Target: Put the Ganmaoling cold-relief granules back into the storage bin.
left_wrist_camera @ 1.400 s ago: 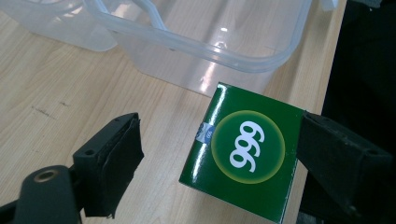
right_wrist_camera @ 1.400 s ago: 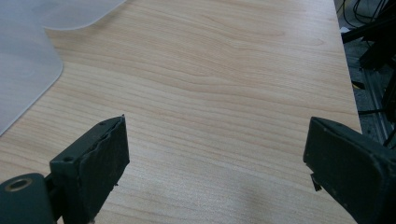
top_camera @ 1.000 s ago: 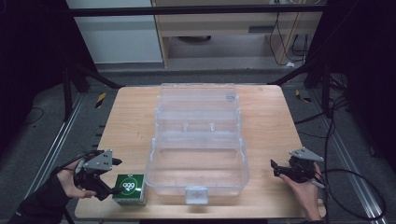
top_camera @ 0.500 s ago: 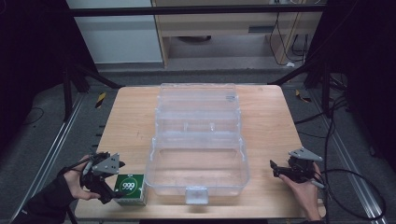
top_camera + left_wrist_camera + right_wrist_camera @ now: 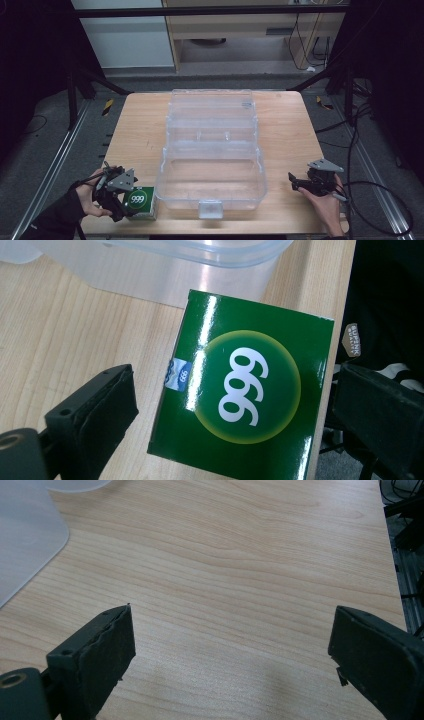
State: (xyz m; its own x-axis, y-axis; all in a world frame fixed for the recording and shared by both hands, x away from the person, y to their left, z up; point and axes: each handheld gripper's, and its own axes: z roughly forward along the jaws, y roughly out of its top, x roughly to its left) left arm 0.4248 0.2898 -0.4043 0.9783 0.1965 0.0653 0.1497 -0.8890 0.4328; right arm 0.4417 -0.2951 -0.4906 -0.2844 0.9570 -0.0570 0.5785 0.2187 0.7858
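Green "999" box (image 5: 245, 390) lies flat on the tabletop (image 5: 135, 130) between the spread fingers (image 5: 95, 415) of the left gripper (image 5: 119, 192), near both pads yet touching neither, its far edge just beside the wall of the clear plastic storage case (image 5: 212, 150). In the high view the box sits at the tabletop's near left corner, partly over the front edge, with the person's left hand (image 5: 92, 197) holding the gripper over it. The case stands open in the middle of the tabletop. The right gripper (image 5: 310, 182), held in the right hand (image 5: 325, 207), has its fingers (image 5: 100, 650) spread wide over bare wood, the case's rounded corner beyond its left finger.
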